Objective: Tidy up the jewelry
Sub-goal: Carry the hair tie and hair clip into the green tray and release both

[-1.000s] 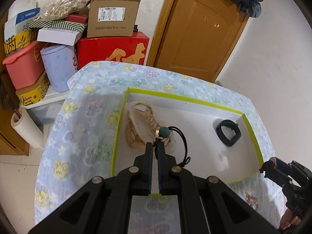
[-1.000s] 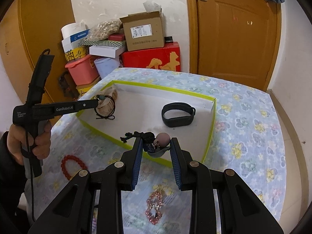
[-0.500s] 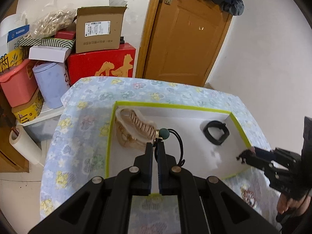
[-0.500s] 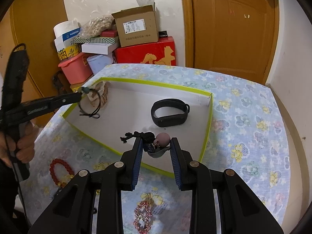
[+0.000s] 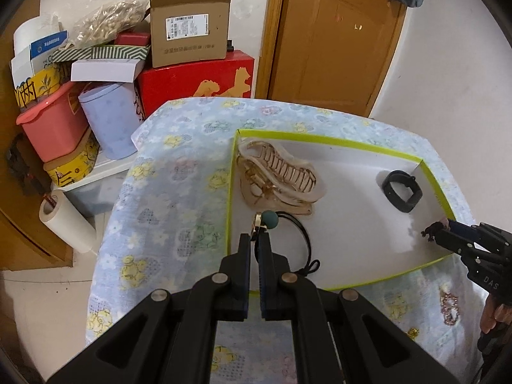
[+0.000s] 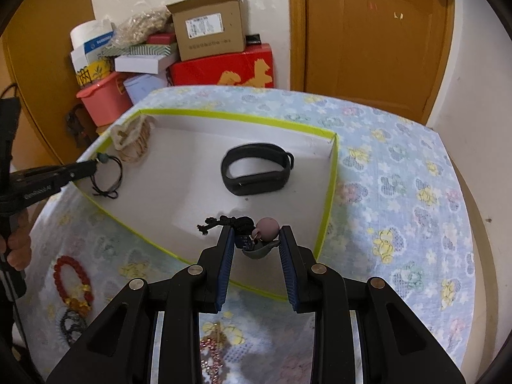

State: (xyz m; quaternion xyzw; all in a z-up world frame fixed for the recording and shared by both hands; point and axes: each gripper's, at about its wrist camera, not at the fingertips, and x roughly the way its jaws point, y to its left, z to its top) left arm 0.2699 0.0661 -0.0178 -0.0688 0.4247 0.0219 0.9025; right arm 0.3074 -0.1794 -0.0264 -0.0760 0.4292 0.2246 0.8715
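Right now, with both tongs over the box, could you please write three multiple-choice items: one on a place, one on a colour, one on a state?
1. Where does the black wristband lie?
A. Inside the white box with the green rim
B. On the flowered cloth, outside the box
C. Between the right tongs

2. What colour is the bead on the black cord that the left tongs hold?
A. Red
B. Dark green
C. Yellow

3. How do the right tongs stand?
A. Fully shut, with nothing in them
B. Wide open, with nothing in them
C. Closed on a charm with a pink bead

Key: 1 A, the band rests on the box's white floor. 2 B, the round bead at the tips is dark green. 3 C, the charm sits clamped between both pads.
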